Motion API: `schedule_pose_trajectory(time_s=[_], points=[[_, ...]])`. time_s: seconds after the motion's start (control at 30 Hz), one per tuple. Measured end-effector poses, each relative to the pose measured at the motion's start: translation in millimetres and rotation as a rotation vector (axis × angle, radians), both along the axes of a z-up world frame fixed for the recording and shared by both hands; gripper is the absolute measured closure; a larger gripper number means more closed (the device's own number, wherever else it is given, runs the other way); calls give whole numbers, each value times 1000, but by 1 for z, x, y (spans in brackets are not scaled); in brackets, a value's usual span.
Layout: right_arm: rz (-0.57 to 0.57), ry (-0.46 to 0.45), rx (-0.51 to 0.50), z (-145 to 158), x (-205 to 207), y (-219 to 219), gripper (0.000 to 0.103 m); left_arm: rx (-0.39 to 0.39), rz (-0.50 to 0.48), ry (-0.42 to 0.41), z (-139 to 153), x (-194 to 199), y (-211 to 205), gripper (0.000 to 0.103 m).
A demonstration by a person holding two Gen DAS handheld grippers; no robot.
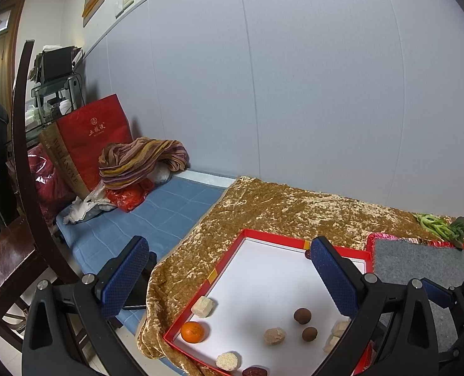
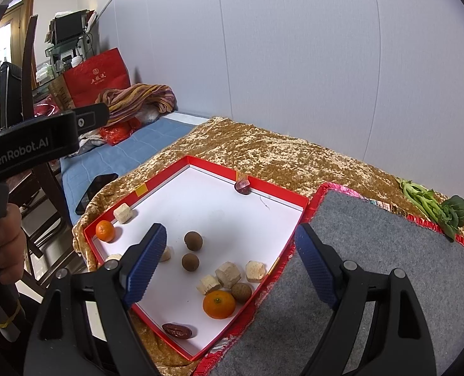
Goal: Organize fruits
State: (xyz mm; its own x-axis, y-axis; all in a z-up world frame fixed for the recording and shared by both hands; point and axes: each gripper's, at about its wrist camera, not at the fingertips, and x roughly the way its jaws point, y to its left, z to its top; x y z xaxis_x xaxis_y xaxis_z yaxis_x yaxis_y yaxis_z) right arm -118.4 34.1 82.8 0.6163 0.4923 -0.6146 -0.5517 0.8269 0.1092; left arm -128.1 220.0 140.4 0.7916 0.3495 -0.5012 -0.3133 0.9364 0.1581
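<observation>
Your landmark is the red-rimmed white tray point(image 2: 156, 181), which sits on the gold velvet cloth point(image 2: 263, 153). Touching its right edge is the grey felt mat point(image 2: 388, 250), with leafy greens point(image 2: 435, 210) on the cloth past the mat's far corner.

Inside the tray, a large mandarin point(image 2: 218, 304) lies at the near right edge, touching a walnut point(image 2: 241, 292); a smaller mandarin point(image 2: 105, 230) sits in the left corner. Two brown longans point(image 2: 193, 240) rest near the middle, pale cubes point(image 2: 228, 274) cluster just behind the large mandarin, one red date point(image 2: 177, 330) lies at the near edge and another dark fruit point(image 2: 242, 185) at the far rim.

Your left gripper point(image 1: 232, 279) hangs spread wide over the tray's left side, holding nothing. Your right gripper point(image 2: 232, 263) is likewise released above the tray's right edge.
</observation>
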Motion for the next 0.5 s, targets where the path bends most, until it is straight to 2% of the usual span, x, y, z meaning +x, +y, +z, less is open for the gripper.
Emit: schedule_pose_trajectory(time_s=[0.5], points=[[-3,-1,2,0,0,0,19,-1,1,0,0,0,1,0]])
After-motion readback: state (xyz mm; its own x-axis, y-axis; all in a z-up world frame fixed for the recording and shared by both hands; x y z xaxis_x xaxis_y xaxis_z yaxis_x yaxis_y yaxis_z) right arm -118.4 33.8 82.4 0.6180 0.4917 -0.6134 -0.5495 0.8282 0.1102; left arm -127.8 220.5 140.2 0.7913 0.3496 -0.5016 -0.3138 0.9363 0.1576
